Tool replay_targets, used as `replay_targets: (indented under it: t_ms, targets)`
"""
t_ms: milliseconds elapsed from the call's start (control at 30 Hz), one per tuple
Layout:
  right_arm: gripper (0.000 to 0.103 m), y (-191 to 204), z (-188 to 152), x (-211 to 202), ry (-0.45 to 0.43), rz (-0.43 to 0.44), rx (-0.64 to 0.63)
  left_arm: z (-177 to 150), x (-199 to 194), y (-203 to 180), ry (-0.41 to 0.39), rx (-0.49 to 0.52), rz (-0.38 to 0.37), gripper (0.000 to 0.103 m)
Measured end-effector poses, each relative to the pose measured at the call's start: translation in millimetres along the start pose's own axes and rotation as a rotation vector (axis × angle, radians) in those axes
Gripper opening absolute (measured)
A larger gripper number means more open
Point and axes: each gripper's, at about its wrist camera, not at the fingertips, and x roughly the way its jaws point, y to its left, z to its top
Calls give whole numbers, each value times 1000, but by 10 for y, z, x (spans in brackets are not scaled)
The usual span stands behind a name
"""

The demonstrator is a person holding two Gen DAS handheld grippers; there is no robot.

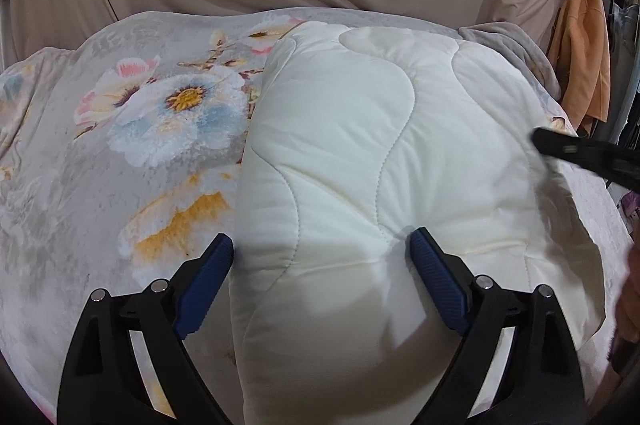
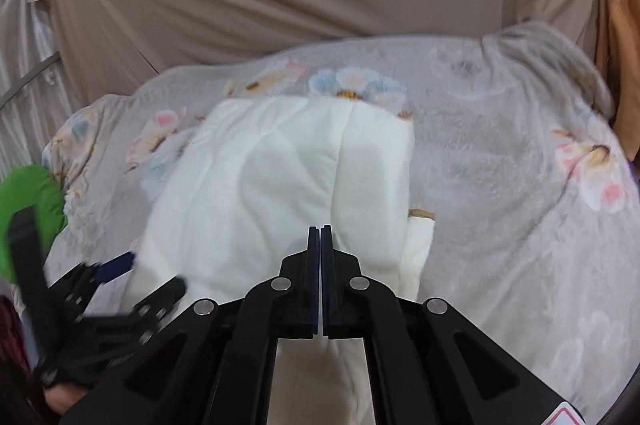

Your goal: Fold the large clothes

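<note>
Cream quilted padded garment [image 1: 380, 161], folded, lying mid floral grey bedspread [image 1: 120, 145].
My left gripper [image 1: 322, 257] gapes wide, straddling its near edge, gripping nothing; my right gripper [image 2: 320, 231] pinched shut, empty.

The left claw [image 1: 322, 249] is angling downward with its blue-padded fingers [image 1: 210, 267] spread wide and nothing pinched between them. The right claw [image 2: 320, 231] is tilting downward too, its fingers pressed flat together, gripping nothing.
</note>
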Motion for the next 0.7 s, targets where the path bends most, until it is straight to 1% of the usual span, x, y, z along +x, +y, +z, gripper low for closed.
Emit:
replay_targets:
  t_ms: [67, 133, 233, 300, 367, 433, 467, 533, 600, 633, 700]
  targets:
    - [0, -52, 3, 325, 66, 7, 17, 4, 6, 7, -2, 1, -2, 88]
    - [0, -80, -15, 479, 84, 8, 23, 17, 24, 11, -1, -2, -9, 88]
    - [0, -53, -46, 576, 91, -12, 1, 24, 84, 4, 2, 3, -8, 91]
    - [0, -35, -45, 565, 90, -19, -6, 29, 134, 5, 10, 1, -7, 92]
    - [0, -115, -34, 407, 69, 2, 39, 32, 137, 25, 20, -4, -13, 92]
    - [0, -161, -69, 149, 38, 31, 67, 32, 97, 64, 28, -16, -28, 92]
    - [2, -155, -116, -50, 13, 48, 59, 32, 58, 87, 26, -23, -34, 92]
    - [3, -115, -275, -398, -22, 41, 23, 28, -1, 96, 20, -22, -36, 91]
    - [3, -68, -470, -588, -19, 27, -15, 17, -58, 91, 15, -20, -43, 90]
    - [3, -54, -575, -624, -3, 21, -30, 10, -74, 78, 13, -16, -44, 90]
    - [4, -60, -767, -556, 35, -14, -38, -7, -76, 43, 13, -6, -48, 90]
